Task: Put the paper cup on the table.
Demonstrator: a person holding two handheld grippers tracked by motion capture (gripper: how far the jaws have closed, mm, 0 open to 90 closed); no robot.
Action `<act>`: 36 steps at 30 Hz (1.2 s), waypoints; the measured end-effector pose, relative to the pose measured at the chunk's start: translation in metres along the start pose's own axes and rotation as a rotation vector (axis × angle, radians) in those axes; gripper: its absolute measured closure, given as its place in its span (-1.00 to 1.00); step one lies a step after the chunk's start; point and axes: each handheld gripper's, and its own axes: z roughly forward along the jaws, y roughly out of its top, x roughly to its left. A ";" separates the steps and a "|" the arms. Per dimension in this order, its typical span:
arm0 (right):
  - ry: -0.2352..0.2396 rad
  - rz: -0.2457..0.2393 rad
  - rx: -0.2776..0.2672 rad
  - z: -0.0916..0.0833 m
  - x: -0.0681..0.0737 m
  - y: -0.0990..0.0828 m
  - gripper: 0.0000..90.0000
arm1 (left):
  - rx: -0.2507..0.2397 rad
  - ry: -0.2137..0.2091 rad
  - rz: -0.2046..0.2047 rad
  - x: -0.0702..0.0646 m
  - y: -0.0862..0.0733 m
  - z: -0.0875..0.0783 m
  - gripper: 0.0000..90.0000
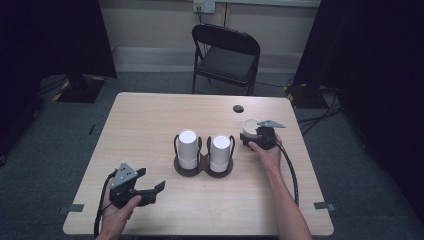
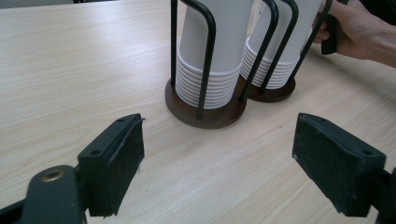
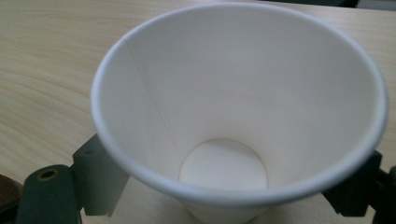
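Two stacks of white paper cups (image 1: 188, 147) (image 1: 220, 150) stand upside down in a dark wooden holder (image 1: 202, 171) with black wire hoops at the table's middle. A single white paper cup (image 1: 249, 123) stands upright at the right of the holder. My right gripper (image 1: 248, 132) sits around it, and the cup (image 3: 224, 93) is between the open jaws of that gripper (image 3: 229, 186), its wall round and undented. My left gripper (image 1: 152, 179) rests near the table's front left, open and empty. Its jaws (image 2: 217, 149) point at the stacks (image 2: 210, 60) and the holder base (image 2: 205, 114).
A black folding chair (image 1: 227, 55) stands behind the wooden table (image 1: 150, 115). A small round hole (image 1: 238, 108) lies in the tabletop just behind the single cup. The person's right hand (image 2: 359, 28) shows beyond the holder in the left gripper view.
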 end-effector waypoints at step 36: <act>-0.034 -0.038 -0.010 -0.061 -0.003 0.006 -0.66 | 0.006 0.034 0.004 0.001 0.000 0.001 -0.60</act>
